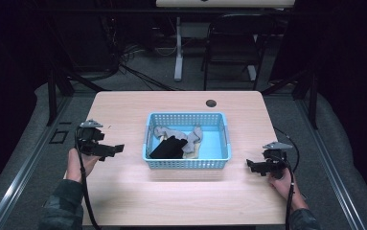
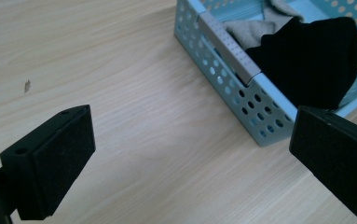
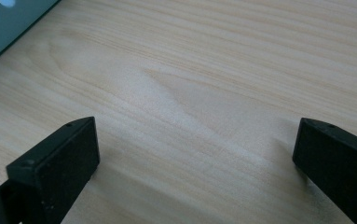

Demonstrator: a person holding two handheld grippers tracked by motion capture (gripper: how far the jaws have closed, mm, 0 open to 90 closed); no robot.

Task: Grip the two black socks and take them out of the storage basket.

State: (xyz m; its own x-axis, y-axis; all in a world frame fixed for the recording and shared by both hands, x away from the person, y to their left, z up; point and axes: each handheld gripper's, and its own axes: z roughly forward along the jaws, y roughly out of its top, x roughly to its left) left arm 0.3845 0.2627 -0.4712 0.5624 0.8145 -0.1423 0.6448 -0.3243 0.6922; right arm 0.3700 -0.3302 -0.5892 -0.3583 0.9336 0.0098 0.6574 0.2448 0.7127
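Note:
A light blue perforated basket (image 1: 188, 163) stands in the middle of the wooden table (image 1: 123, 191). Inside it lie a black cloth (image 1: 169, 147) and grey socks (image 1: 190, 135). My left gripper (image 1: 115, 149) hovers left of the basket, open, its jaws wide apart over bare wood. In the left gripper view the basket's corner (image 2: 241, 98) and the black cloth (image 2: 311, 65) lie ahead of my left gripper (image 2: 190, 154). My right gripper (image 1: 252, 166) sits low at the basket's right, open and empty. The right gripper view has my right gripper (image 3: 197, 163) over bare wood, with the basket edge (image 3: 8, 28) at top left.
A dark round cable hole (image 1: 211, 103) is in the table near its far edge. Beyond the table stand a chair (image 1: 234, 43) and a white desk leg (image 1: 178, 48). Cables trail from both grippers toward the near edge.

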